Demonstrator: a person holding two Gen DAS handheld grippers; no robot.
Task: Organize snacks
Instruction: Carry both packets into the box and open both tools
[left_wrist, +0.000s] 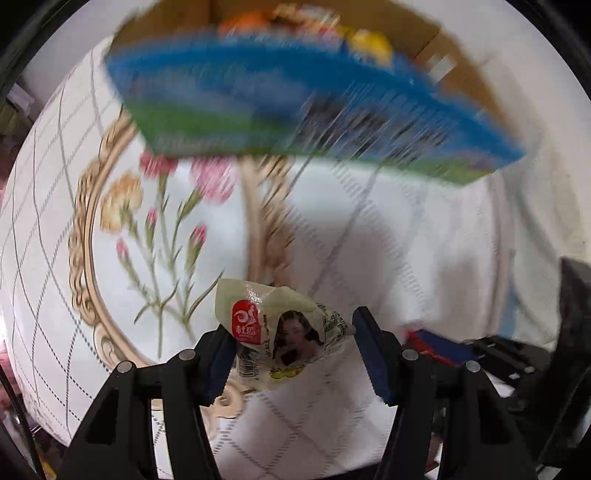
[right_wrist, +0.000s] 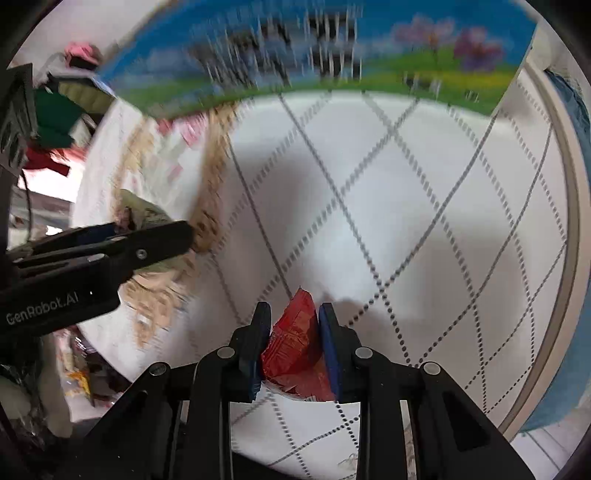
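My left gripper (left_wrist: 291, 350) is shut on a pale green snack packet (left_wrist: 280, 325) that carries a red logo and a printed portrait, held above the tablecloth. My right gripper (right_wrist: 291, 347) is shut on a small red snack packet (right_wrist: 295, 350), also lifted off the cloth. In the right wrist view the left gripper (right_wrist: 155, 232) shows at the left edge with the pale green packet (right_wrist: 142, 214) in it. Ahead of both stands a blurred cardboard box (left_wrist: 280, 96) with a blue-and-green printed side, with orange and yellow snacks (left_wrist: 369, 44) inside.
A white quilted tablecloth (right_wrist: 424, 221) with a grey diamond grid and a gold-framed flower print (left_wrist: 162, 206) covers the round table. Clutter of red, green and pink items (right_wrist: 55, 122) lies beyond the table's left edge. A dark object (left_wrist: 576, 332) stands at the right.
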